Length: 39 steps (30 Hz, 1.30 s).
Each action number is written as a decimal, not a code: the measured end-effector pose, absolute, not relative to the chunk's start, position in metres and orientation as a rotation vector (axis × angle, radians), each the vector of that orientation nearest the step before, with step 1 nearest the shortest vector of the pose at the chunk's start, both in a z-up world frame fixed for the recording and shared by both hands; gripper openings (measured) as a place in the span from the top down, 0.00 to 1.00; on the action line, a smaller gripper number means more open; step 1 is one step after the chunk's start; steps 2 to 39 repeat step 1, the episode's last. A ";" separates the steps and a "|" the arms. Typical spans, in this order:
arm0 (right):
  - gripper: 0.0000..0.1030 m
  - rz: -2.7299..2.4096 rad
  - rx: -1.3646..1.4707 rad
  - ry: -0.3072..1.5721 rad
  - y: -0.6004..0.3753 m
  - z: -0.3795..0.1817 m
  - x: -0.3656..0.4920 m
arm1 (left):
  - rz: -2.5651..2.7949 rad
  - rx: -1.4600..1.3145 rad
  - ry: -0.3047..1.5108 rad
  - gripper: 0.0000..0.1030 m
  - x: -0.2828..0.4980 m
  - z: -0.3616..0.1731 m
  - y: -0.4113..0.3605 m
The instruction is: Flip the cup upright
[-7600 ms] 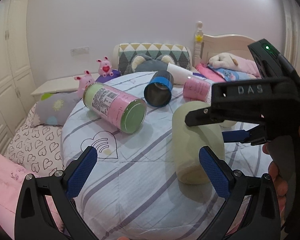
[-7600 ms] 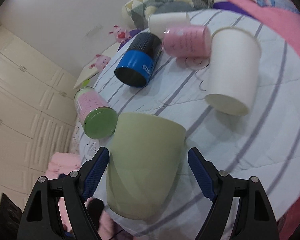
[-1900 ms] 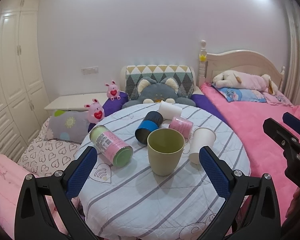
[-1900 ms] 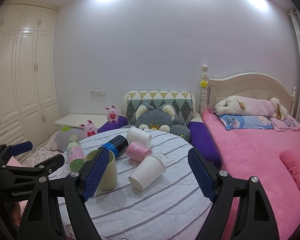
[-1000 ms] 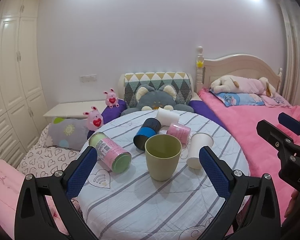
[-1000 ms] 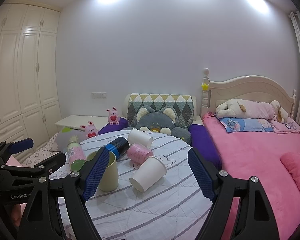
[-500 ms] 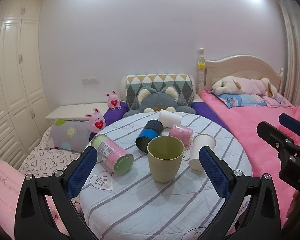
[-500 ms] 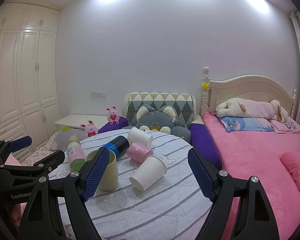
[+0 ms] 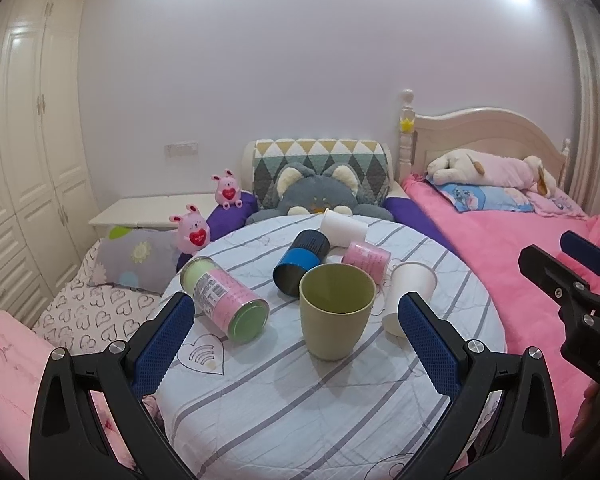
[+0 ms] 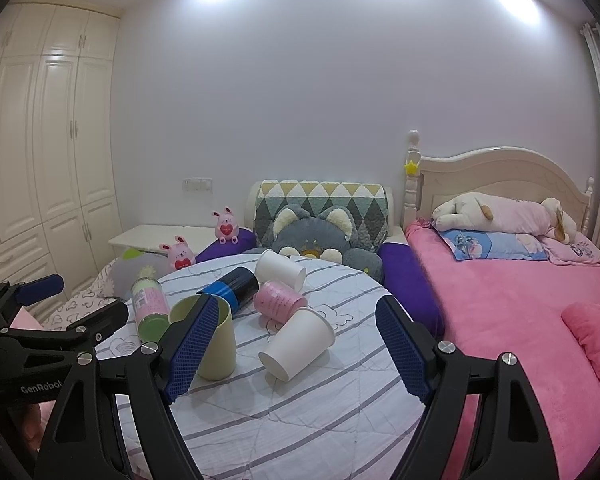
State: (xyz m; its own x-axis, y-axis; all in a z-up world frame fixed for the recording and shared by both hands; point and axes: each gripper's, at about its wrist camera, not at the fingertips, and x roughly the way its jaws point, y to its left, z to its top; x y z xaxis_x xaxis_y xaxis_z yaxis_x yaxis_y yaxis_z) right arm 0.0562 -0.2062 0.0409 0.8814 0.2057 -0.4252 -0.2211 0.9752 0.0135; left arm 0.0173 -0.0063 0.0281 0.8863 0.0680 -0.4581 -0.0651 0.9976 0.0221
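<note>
Two grippers hang back from a round table [image 9: 300, 412] covered in a striped cloth, both with jaws spread wide and nothing between them. The left gripper [image 9: 294, 344] faces the table head-on; the right gripper [image 10: 296, 352] stands off to its right, above the edge of the pink bed [image 10: 500, 300].

The green cup [image 9: 336, 316] stands upright on the cloth, mouth up, near the middle of the table and apart from both grippers. In the right wrist view the same cup [image 10: 220, 344] is partly hidden behind the left finger of the right gripper.

Five other vessels lie on their sides around it:
- a pink-labelled can [image 9: 228, 300] with a green end, to the cup's left;
- a black-and-blue cup [image 9: 300, 260] just behind it, open end toward the viewer;
- a pink cup [image 9: 366, 258] behind and to the right;
- a white paper cup [image 9: 408, 296] just to the right, mouth toward the table edge;
- a second white cup [image 9: 342, 226] at the far rim.

Behind the table sit a grey cat cushion [image 9: 316, 196], a triangle-patterned bolster [image 9: 320, 160] and two pink bunny toys [image 9: 194, 232]. White wardrobes [image 9: 24, 152] line the left wall. A plush dog [image 10: 500, 212] lies along the bed's headboard.
</note>
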 end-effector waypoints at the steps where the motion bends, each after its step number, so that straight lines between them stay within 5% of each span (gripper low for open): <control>1: 0.20 0.224 -0.036 0.442 -0.206 0.040 0.058 | 0.069 0.002 0.481 0.00 0.018 0.028 -0.005; 39: 0.20 0.224 -0.036 0.442 -0.206 0.040 0.058 | 0.069 0.002 0.481 0.00 0.018 0.028 -0.005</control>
